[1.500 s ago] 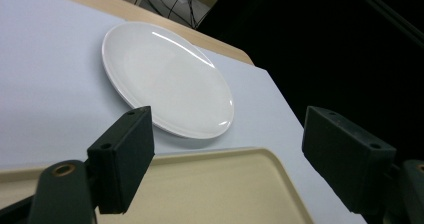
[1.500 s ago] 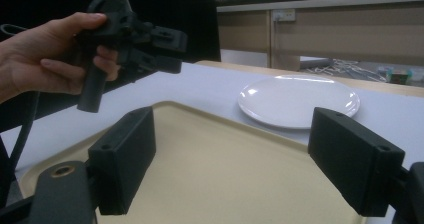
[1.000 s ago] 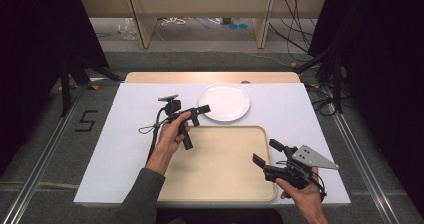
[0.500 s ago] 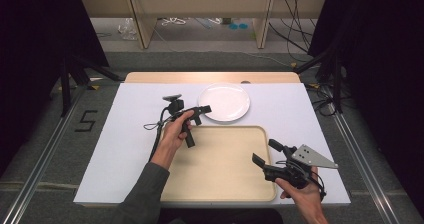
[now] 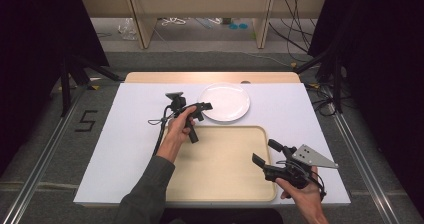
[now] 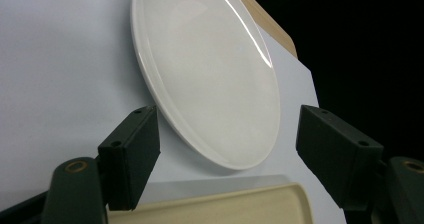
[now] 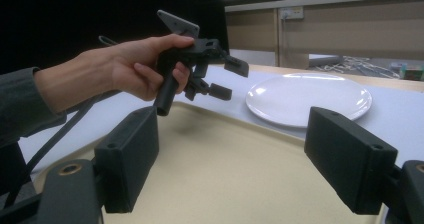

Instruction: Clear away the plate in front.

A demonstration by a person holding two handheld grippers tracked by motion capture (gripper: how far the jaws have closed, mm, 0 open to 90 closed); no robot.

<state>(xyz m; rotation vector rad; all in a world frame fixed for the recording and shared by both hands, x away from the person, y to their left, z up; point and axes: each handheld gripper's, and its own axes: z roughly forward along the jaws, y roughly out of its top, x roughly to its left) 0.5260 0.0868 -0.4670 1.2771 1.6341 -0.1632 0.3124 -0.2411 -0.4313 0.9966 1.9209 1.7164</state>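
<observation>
A white plate (image 5: 225, 101) lies on the white mat at the back, just beyond a beige tray (image 5: 220, 164). My left gripper (image 5: 204, 111) hovers at the plate's near-left rim, open and holding nothing. In the left gripper view the plate (image 6: 210, 74) sits just ahead of the spread jaws, with the tray's rim (image 6: 215, 206) below. My right gripper (image 5: 266, 153) is held over the tray's right front corner, also open with nothing in it. The right gripper view looks across the tray (image 7: 240, 184) to the plate (image 7: 310, 99) and the left gripper (image 7: 227, 79) in its hand.
The white mat (image 5: 125, 134) covers a wooden table (image 5: 210, 77), with bare mat left of the tray. Behind the table are wooden furniture legs and cables on the floor. Black stands rise at both sides, and a "5" mark (image 5: 86, 120) is on the floor at the left.
The left hand has shifted a little to the right and lower, bringing its gripper closer to the plate's rim. The right hand has stayed where it was.
</observation>
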